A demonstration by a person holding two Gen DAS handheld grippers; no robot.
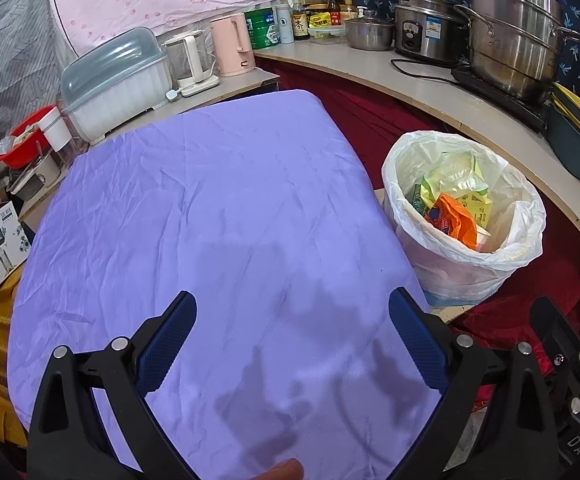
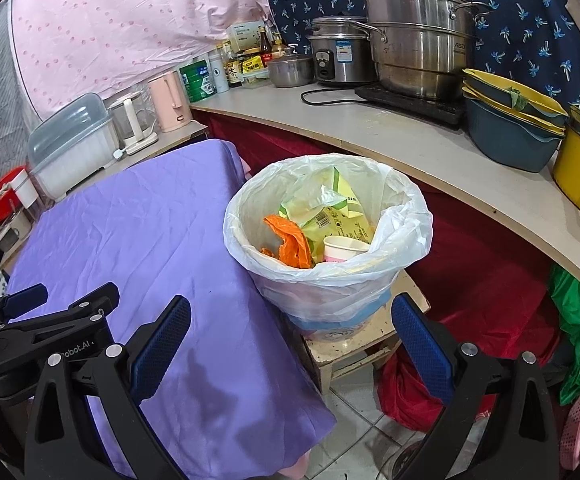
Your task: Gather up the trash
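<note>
Both of my grippers hang wide open and empty: left gripper point(image 1: 292, 334) over the purple tablecloth point(image 1: 209, 220), right gripper point(image 2: 290, 338) at the table's edge, just before the trash bin point(image 2: 326, 280). Lined with a white bag, the bin sits on a low stool point(image 2: 354, 344), holding wrappers point(image 2: 330, 216) and a paper cup point(image 2: 344, 248).

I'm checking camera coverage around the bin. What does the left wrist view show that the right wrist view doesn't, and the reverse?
Only the left wrist view shows the left gripper with its jaws wide apart over the purple cloth, and a fingertip at the bottom edge. Only the right wrist view shows the stool under the trash bin, the tiled floor, a paper cup inside and the open right gripper. Both show the lined bin of wrappers and the bare cloth.
</note>
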